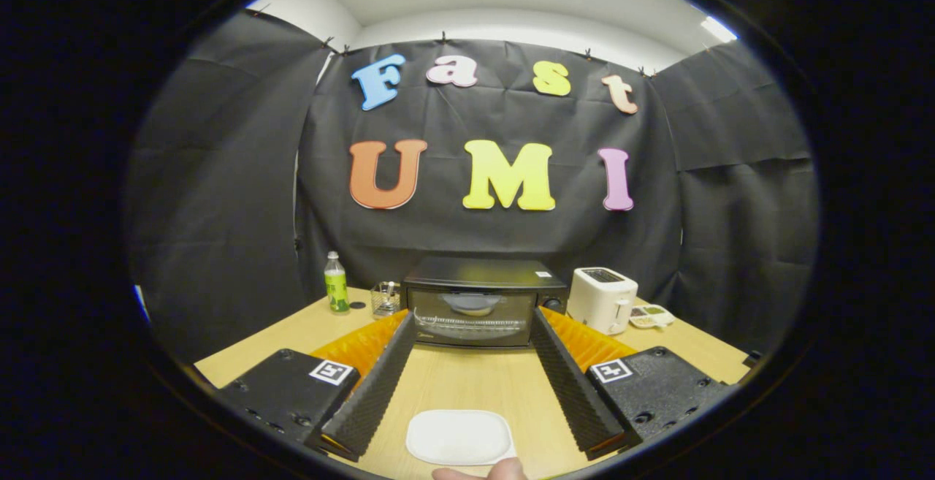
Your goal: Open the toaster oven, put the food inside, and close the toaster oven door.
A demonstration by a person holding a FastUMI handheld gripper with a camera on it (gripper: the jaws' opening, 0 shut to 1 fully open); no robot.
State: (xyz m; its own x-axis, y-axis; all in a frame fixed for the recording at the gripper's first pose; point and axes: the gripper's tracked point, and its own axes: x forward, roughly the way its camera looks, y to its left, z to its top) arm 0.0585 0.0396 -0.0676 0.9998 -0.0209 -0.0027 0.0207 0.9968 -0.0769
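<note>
Nearest you, a white plate [459, 436] sits bare between your claw's [471, 326] wide-apart, unladen fingers. Beyond it, the toaster oven [482, 303] stands door shut, something pale behind its glass; food may already be inside, though that's unclear.

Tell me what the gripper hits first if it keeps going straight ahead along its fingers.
Probably the toaster oven: its closed glass door faces the open gripper squarely. The bare table lies between them; depth is hard to judge.
</note>
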